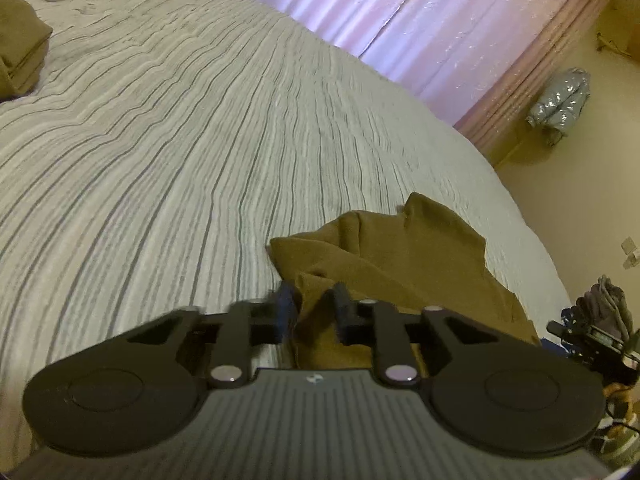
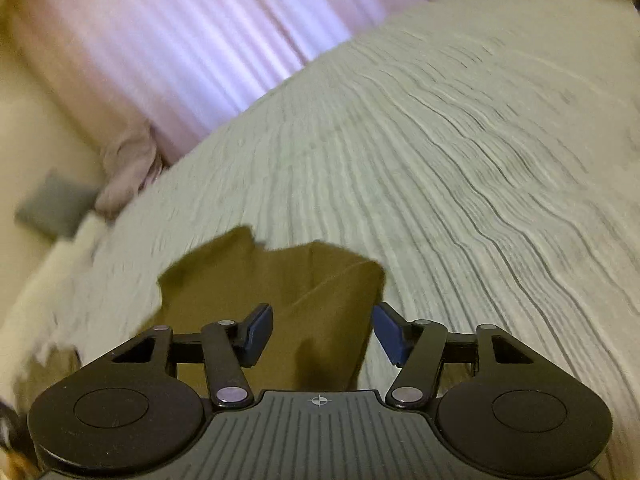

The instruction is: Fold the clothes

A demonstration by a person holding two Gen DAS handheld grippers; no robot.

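Note:
An olive-brown garment (image 1: 400, 256) lies crumpled near the edge of a striped white bed (image 1: 200, 140). My left gripper (image 1: 314, 308) is shut on a raised fold of this garment, and the cloth fills the narrow gap between the blue pads. In the right wrist view the same garment (image 2: 280, 276) spreads out just ahead of my right gripper (image 2: 324, 334). That gripper is open, its blue pads wide apart above the cloth and pressing on nothing. This view is blurred by motion.
A folded olive pile (image 1: 20, 48) sits at the bed's far left. Pink curtains (image 1: 400, 12) hang behind the bed. A silver bag (image 1: 560, 96) rests by the wall, and dark clutter (image 1: 592, 336) shows at the right edge. A grey object (image 2: 56, 208) lies on the floor.

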